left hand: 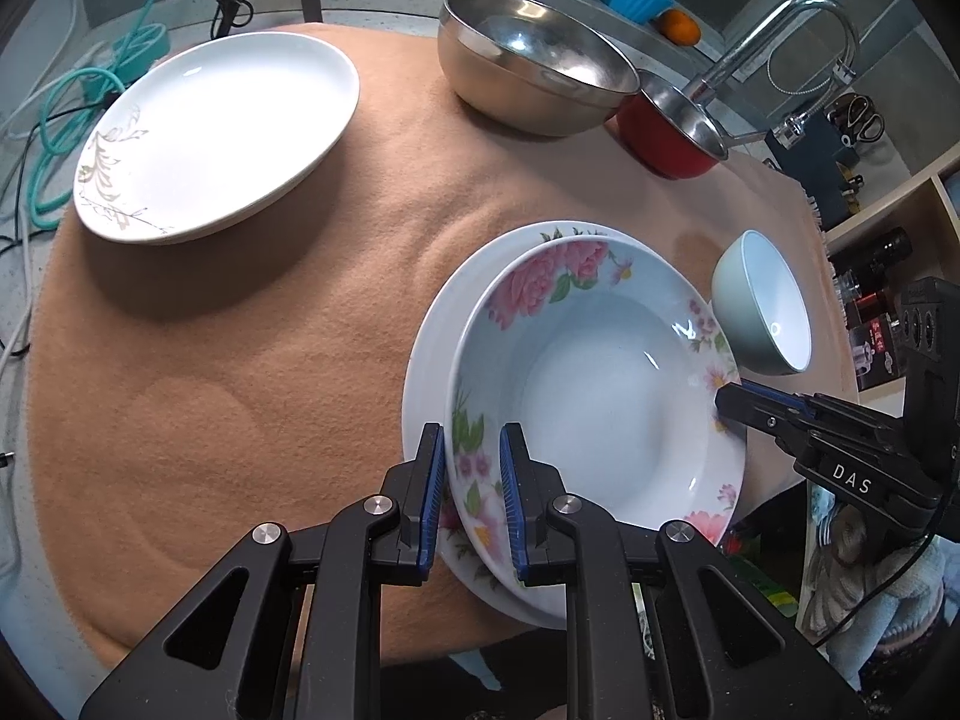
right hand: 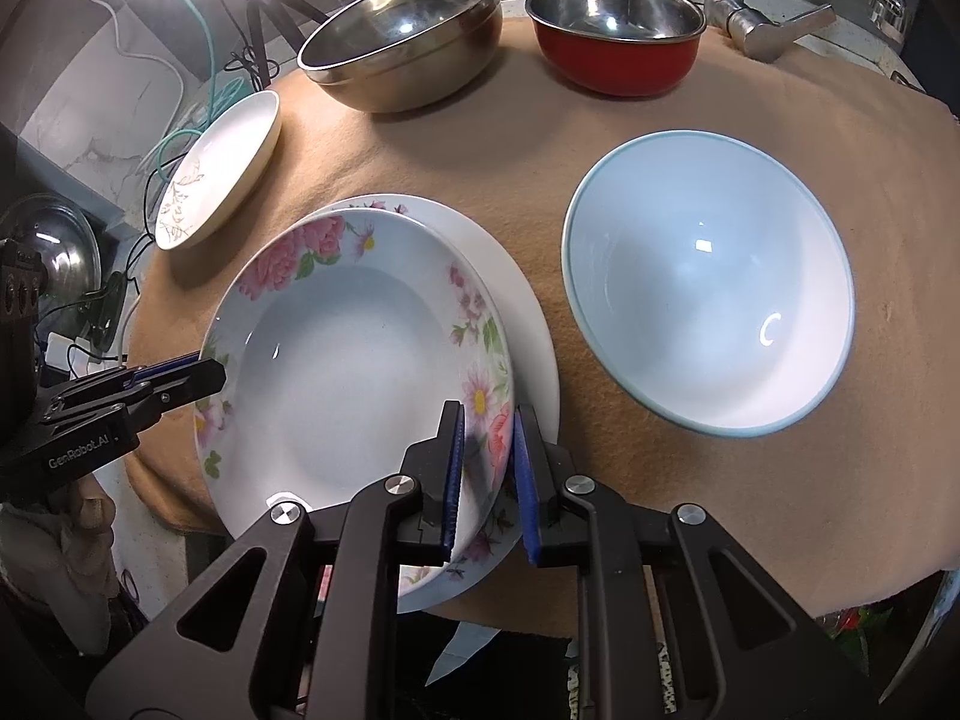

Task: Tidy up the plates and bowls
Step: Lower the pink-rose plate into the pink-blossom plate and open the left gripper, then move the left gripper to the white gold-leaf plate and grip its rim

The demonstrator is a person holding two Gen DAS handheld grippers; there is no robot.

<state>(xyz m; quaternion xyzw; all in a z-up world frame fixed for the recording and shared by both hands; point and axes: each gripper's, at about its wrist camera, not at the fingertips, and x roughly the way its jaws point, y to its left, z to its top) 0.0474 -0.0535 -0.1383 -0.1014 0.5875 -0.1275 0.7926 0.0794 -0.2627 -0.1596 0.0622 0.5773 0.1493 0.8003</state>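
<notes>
Left gripper: clamped on near-left rim of the flowered deep plate | right gripper: pinching the same plate's opposite rim | plate: sits on a second flowered plate at the tan cloth's front edge | pale blue bowl: just beside | 2 steel bowls, white plate: farther back.

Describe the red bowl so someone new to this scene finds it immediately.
On the tan cloth, look to the far edge by the faucet. Two metal-lined bowls sit there; the red bowl is the smaller, right of the plain steel bowl. Only it has a red outside.
</notes>
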